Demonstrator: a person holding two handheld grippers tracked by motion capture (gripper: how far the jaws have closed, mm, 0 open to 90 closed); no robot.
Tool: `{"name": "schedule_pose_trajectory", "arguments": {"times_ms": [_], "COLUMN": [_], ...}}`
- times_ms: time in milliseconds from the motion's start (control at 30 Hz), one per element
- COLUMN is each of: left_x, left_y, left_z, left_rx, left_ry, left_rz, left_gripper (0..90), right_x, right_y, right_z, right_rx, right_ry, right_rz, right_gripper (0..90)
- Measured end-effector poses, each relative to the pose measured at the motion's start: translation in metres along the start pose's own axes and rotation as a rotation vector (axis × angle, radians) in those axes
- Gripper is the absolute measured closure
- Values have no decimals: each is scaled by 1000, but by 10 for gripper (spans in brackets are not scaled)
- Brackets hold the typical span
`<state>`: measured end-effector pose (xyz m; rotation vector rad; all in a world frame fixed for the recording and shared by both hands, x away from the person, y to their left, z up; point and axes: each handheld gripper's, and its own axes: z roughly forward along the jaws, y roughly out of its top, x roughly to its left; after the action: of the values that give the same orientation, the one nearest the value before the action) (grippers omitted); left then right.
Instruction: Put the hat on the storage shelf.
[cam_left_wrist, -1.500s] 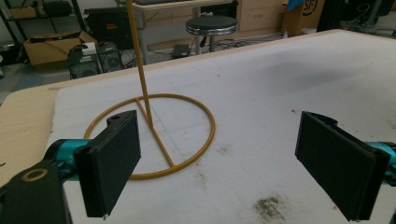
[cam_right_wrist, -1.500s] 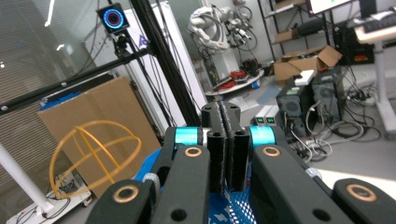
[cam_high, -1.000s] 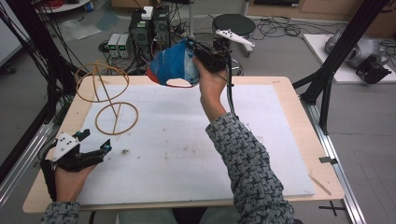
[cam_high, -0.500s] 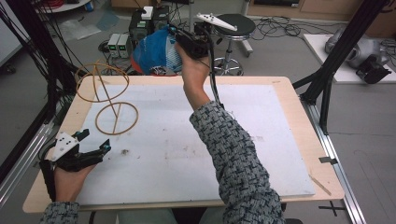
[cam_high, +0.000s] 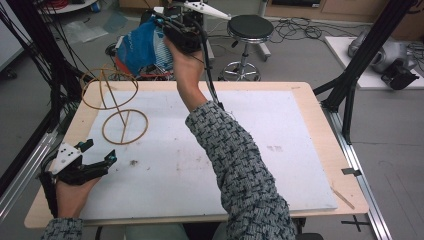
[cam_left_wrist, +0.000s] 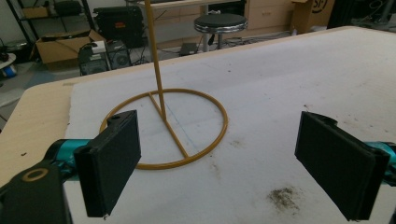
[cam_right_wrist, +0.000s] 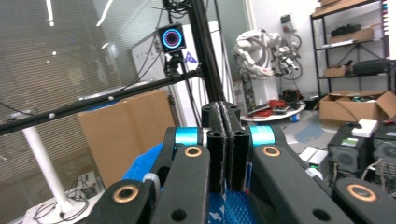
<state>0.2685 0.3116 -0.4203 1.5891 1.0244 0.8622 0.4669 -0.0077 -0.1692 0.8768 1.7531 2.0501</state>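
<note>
Item: blue mesh bag (cam_high: 142, 47), hanging past the table's far edge (cam_high: 250, 86), pinched in the clenched right gripper (cam_high: 167, 22); the grip point is probably a fold of the mesh. Gold wire stand (cam_high: 117, 107) is standing upright at far left, directly ahead of the splayed, empty left gripper (cam_high: 95, 161), the nearer hand.

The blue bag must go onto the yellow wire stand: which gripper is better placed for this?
Right. The right gripper is shut on the blue bag, raised behind the yellow wire stand. The left gripper rests open on the table.
</note>
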Motion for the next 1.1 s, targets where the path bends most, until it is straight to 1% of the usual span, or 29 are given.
{"name": "schedule_pose_trajectory", "arguments": {"times_ms": [33, 67, 100, 167, 267, 333, 500, 533, 567, 600, 667, 700, 733, 800, 867, 1000, 1033, 1067, 1100], "left_x": [0, 0, 0, 0, 0, 1, 1, 1, 1, 1, 2, 2, 2, 2, 2, 3, 3, 4, 3], "left_y": [0, 0, 0, 0, 0, 0, 0, 0, -1, -1, -1, -1, -1, 0, 0, 0, 0, 0, 0], "left_z": [0, -1, -1, -2, -3, -4, -5, -6, -6, -5, -6, -6, -6, -6, -7, -7, -7, -7, -7], "left_rx": [-1, -1, -1, 0, 0, -2, -6, -4, -3, -4, -3, -4, -5, -8, -9, -11, -12, -12, -11], "left_ry": [0, 0, -1, 0, 1, 5, 7, 6, 5, 5, 5, 6, 6, 5, 6, 8, 8, 7, 7], "left_rz": [2, 2, 1, 3, 0, -2, -2, -2, -2, -2, -2, -1, -1, -1, -3, -3, -4, -4, -4], "left_gripper": [146, 146, 146, 146, 146, 145, 146, 146, 146, 146, 146, 146, 146, 146, 146, 146, 146, 146, 146], "right_x": [6, 6, 11, 17, 23, 26, 34, 34, 37, 37, 41, 41, 43, 44, 47, 49, 52, 52, 54], "right_y": [1, 1, 2, 1, 1, 1, 0, 0, -2, -2, -7, -7, -9, -11, -16, -21, -25, -25, -29], "right_z": [5, 5, 9, 15, 22, 27, 38, 38, 43, 43, 51, 51, 55, 58, 63, 67, 70, 70, 73], "right_rx": [-3, -3, -5, -6, -8, -8, -9, -9, -5, -5, 5, 5, 7, 13, 23, 42, 58, 58, 73], "right_ry": [12, 12, 24, 39, 50, 56, 69, 69, 75, 75, 86, 86, 89, 91, 99, 105, 113, 113, 121], "right_rz": [-9, -9, -11, -9, -15, -6, -8, -8, -7, -7, 1, 1, 3, 1, 8, 0, -3, -3, -13], "right_gripper": [897, 897, 897, 897, 897, 897, 897, 897, 897, 897, 897, 897, 897, 897, 897, 896, 896, 896, 896]}}
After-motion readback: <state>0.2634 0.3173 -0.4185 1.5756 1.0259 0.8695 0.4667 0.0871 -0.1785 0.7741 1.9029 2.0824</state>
